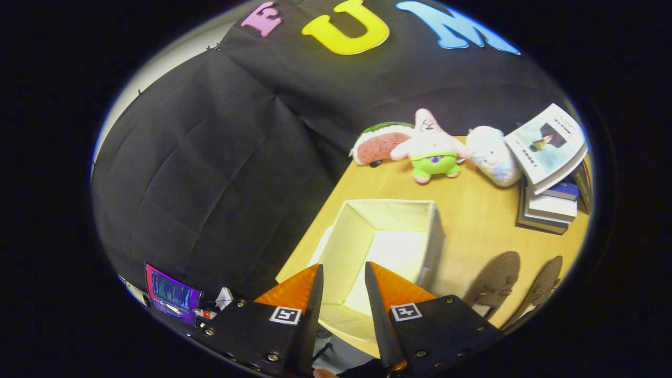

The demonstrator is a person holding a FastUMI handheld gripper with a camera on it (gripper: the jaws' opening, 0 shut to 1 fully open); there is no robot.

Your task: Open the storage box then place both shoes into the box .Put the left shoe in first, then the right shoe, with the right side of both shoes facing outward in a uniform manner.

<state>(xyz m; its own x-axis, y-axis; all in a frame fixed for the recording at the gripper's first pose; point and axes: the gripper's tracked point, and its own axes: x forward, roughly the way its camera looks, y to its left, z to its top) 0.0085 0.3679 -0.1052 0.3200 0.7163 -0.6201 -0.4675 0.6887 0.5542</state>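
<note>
Fingers (320,294) are held apart and empty above the open storage box (378,231); two shoes (496,278) are seen beside it on the table (472,210).

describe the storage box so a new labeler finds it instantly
Start at the wooden table, with plush toys and a stack of books along its far side. The storage box sits near the table's edge, just ahead of the open gripper, nothing between its fingers. It is the only cream, open-topped, empty container there.
</note>
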